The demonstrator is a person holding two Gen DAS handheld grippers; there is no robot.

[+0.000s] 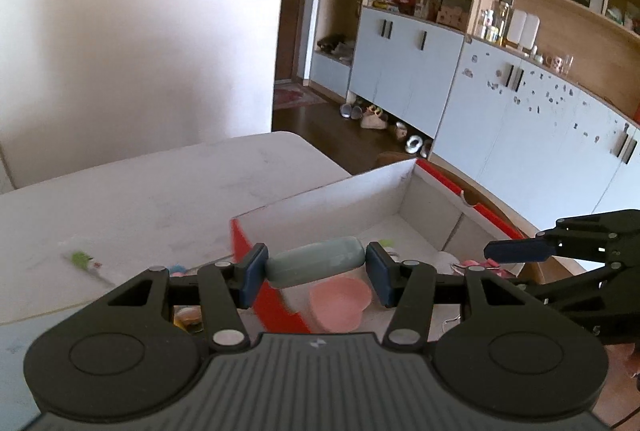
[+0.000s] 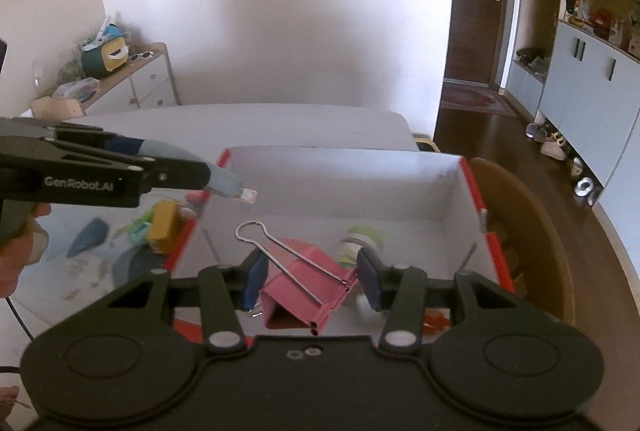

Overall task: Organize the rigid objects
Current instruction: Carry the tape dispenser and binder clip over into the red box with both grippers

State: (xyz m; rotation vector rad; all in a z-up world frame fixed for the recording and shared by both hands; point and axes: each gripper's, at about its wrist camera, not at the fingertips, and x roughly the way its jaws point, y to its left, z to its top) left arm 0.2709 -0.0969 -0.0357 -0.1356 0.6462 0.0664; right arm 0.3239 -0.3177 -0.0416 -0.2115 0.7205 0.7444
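Black tongs [image 1: 316,271], blue pads [image 1: 253,269], silver rivets.

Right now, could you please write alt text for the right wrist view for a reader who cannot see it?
The right tool grips a large pink binder clip with wire handles above a white cardboard box with red edges on a white table. At left, the left tool carries a grey-blue oblong case over the box's left rim.

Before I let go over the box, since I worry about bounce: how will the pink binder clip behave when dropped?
The pink binder clip looks rigid, so it should probably land without deforming. Its wire handles look hinged and may flop or catch on the right hand-held gripper. Its triangular body should hardly roll.
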